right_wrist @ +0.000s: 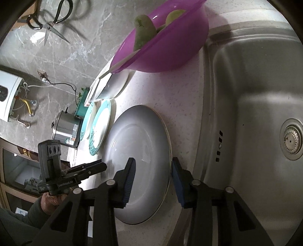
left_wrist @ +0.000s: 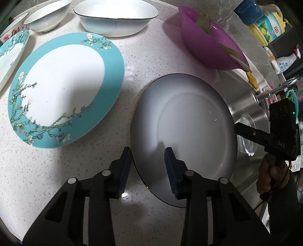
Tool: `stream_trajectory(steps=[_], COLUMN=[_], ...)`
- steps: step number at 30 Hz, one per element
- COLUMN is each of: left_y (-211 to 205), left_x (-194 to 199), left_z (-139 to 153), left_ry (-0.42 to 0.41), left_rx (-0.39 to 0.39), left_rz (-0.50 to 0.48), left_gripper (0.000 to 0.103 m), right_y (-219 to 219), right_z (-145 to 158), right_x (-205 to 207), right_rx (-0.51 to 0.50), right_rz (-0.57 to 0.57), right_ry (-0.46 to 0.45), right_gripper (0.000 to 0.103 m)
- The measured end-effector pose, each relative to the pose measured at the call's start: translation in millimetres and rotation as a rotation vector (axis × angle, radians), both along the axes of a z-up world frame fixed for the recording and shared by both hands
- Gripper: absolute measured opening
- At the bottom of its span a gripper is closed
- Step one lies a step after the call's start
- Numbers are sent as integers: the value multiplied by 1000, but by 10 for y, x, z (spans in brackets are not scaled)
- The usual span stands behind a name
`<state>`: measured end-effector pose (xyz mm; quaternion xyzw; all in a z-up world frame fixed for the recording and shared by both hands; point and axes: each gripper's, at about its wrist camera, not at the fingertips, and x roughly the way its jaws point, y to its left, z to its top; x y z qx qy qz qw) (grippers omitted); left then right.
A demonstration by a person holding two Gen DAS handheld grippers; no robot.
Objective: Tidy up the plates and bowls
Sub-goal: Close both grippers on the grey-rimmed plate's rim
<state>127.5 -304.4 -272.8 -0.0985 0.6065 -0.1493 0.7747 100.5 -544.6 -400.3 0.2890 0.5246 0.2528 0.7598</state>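
A plain white plate with a thin dark rim lies on the speckled counter beside the sink; it also shows in the right wrist view. My left gripper is open, its jaws straddling the plate's near-left rim. My right gripper is open and straddles the opposite rim, by the sink; it also shows in the left wrist view. A teal floral plate lies to the left, with a second one beyond it. Two white bowls sit at the back.
A purple plastic bowl holding green vegetables sits at the back by the steel sink. The faucet and bottles are at the far right. A steel pot and scissors are by the marble wall.
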Motion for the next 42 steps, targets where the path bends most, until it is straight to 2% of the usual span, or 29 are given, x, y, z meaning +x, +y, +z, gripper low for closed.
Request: stream_trajectory(steps=[5,7,9,15,20,32,42], left_y=[122,229,245,279,316,296,450], left_x=[17,-20,-5,60,40,-81,-352], left_z=[4,4,9,29,42,124,277], left_ry=[20,22,25,39,36,28,40], left_rx=[-18,0,14,11,25,33,31], left_rz=[-16,-24,-32,-11,2,6,36], left_gripper=[30,25,25,23,22,21,21], right_y=[51,72,68,123,174,218,288], right_z=[41,50,42,81,98,216,289], right_x=[26,32,47,27,6,-22,-102], right_rx=[-46,-88,-127,-190,-205,-212,-197], right_rz=[32,39,37,40,33,21,34], right_ry=[16,28,49,50,47,37,55], right_gripper=[41,29,18,18,18,18,18])
